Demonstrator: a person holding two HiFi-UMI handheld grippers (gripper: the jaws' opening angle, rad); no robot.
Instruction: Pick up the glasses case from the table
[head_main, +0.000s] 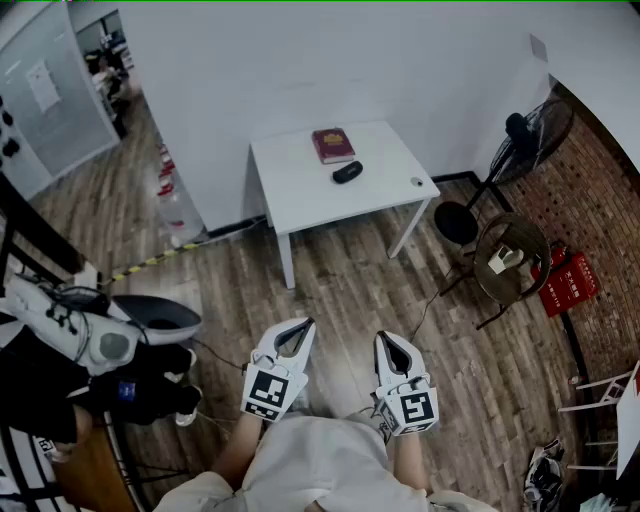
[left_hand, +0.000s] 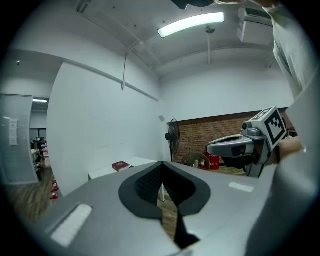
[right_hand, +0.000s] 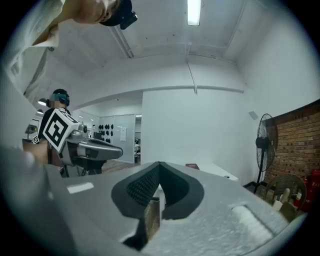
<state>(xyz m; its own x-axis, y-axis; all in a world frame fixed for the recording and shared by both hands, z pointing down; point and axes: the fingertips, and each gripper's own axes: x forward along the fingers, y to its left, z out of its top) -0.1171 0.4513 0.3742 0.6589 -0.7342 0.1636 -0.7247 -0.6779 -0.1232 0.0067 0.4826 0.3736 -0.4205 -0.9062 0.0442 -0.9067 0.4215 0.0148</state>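
Note:
The black glasses case (head_main: 347, 172) lies on the white table (head_main: 300, 190) against the far wall, just in front of a dark red book (head_main: 333, 145). My left gripper (head_main: 304, 327) and right gripper (head_main: 386, 341) are held side by side close to my body, over the wooden floor and well short of the table. Both are shut with nothing between the jaws. In the left gripper view the closed jaws (left_hand: 161, 166) point toward the table (left_hand: 102, 171) and the book (left_hand: 120, 165); the case cannot be made out there. The right gripper view shows its jaws (right_hand: 159, 166) closed too.
A small white object (head_main: 417, 182) sits near the table's right corner. A standing fan (head_main: 527, 133), a black stool (head_main: 456, 222), a round wire table (head_main: 512, 256) and a red crate (head_main: 569, 281) stand at the right. A person (head_main: 95, 345) sits at the left.

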